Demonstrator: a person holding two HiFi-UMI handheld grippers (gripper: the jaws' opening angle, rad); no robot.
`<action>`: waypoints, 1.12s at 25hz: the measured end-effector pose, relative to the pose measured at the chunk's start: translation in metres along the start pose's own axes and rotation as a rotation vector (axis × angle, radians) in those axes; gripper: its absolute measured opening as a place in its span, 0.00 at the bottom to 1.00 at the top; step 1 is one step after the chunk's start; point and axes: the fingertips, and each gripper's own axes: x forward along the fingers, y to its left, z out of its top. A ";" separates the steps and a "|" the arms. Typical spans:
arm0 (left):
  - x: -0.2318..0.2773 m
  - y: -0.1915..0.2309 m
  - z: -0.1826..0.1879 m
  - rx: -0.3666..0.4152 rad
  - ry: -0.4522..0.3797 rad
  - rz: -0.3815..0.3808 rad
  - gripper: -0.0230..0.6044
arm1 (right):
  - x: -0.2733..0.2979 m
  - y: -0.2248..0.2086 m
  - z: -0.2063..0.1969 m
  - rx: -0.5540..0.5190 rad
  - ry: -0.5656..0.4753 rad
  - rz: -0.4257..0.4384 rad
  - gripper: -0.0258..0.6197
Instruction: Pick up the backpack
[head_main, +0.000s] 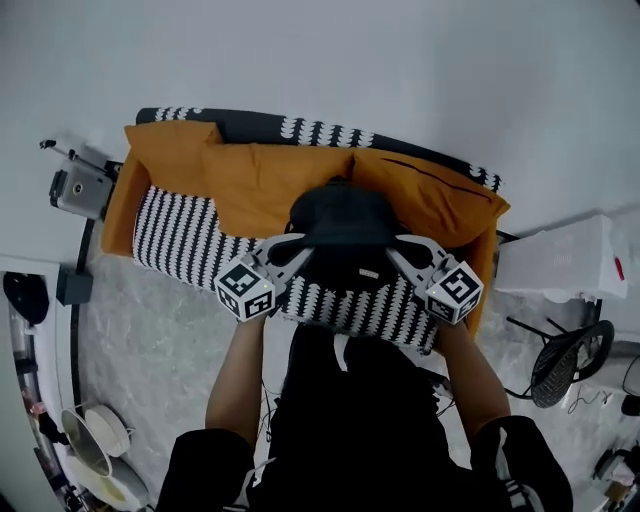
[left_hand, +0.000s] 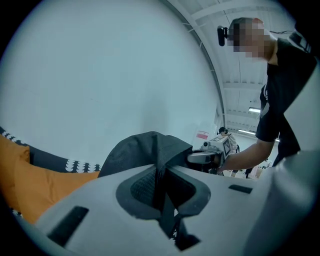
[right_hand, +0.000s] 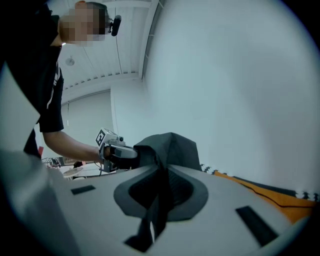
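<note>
Holding the black backpack (head_main: 340, 225) just above the striped sofa (head_main: 180, 240), the left gripper (head_main: 292, 248) and right gripper (head_main: 398, 250) each pinch its fabric from opposite sides. Pickup looks nearly done; it only needs carrying clear.

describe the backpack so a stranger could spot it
Find the black-and-white patterned sofa with orange cushions. The backpack is the dark bag over its middle, clamped between the left gripper and right gripper. It alone is plain dark fabric, not patterned or orange.
</note>
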 end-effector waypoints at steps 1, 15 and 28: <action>-0.002 -0.004 0.006 -0.002 -0.006 0.000 0.10 | -0.003 0.003 0.006 -0.006 -0.004 0.002 0.10; 0.000 -0.056 0.098 0.088 -0.043 -0.042 0.10 | -0.059 0.017 0.095 -0.051 -0.083 -0.012 0.10; 0.027 -0.095 0.173 0.159 -0.104 -0.095 0.10 | -0.108 0.002 0.167 -0.129 -0.149 -0.045 0.10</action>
